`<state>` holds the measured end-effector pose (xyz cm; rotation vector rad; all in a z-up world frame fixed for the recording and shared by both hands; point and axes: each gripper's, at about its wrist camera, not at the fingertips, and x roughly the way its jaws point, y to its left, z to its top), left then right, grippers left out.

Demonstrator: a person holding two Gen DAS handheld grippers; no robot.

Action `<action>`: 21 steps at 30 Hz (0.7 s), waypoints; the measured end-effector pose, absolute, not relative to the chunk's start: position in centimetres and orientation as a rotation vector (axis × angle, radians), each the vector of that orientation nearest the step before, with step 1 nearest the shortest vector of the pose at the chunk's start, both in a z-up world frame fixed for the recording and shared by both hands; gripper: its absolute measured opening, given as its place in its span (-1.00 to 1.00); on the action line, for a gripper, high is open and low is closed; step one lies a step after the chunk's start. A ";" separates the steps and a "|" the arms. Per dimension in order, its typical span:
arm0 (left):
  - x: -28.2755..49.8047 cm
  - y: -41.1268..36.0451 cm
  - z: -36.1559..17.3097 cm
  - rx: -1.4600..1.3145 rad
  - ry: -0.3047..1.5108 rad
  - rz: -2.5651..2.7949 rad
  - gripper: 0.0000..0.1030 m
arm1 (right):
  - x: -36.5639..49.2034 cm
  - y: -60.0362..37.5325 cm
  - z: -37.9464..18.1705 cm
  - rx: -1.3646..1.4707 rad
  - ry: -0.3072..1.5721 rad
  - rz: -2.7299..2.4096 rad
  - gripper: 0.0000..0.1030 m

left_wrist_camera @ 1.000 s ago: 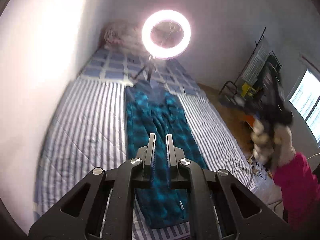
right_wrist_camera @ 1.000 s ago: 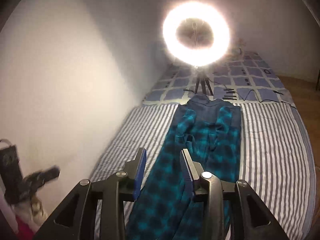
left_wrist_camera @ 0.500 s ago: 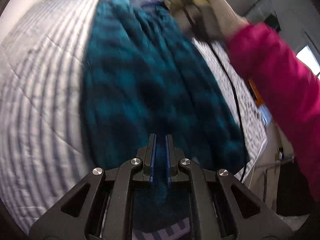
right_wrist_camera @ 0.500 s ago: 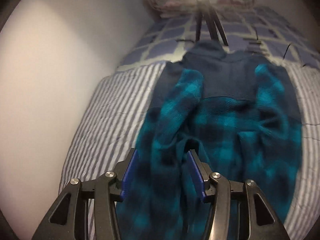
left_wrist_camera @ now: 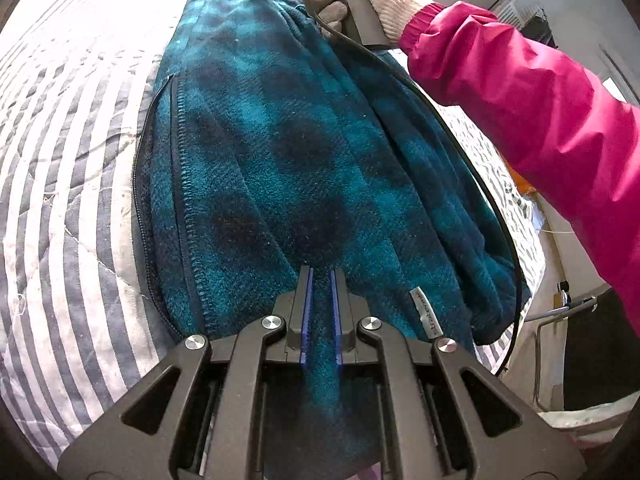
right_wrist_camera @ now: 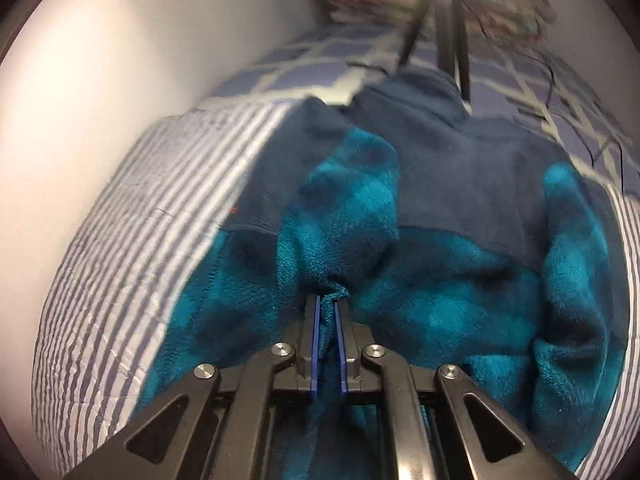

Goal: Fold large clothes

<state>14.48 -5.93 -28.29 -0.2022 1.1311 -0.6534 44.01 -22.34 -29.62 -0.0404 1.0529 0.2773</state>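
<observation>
Both hand-held grippers, left (left_wrist_camera: pixel 320 276) and right (right_wrist_camera: pixel 327 304), pinching fleece jacket (left_wrist_camera: pixel 280 152) at lower centre, right jaws just closed; lifting evenly advised.

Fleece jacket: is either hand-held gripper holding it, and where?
Both. The left hand-held gripper pinches the fleece jacket near its hem; the right hand-held gripper pinches a sleeve fold.

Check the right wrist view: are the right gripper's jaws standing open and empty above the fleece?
No: the right gripper is pinched shut on a bunched fold of the teal plaid fleece.
</observation>
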 end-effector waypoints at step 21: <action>9.4 -3.6 -26.7 -0.233 1.140 -0.554 -0.87 | 27.1 -22.4 -29.0 0.005 1.140 0.360 -0.64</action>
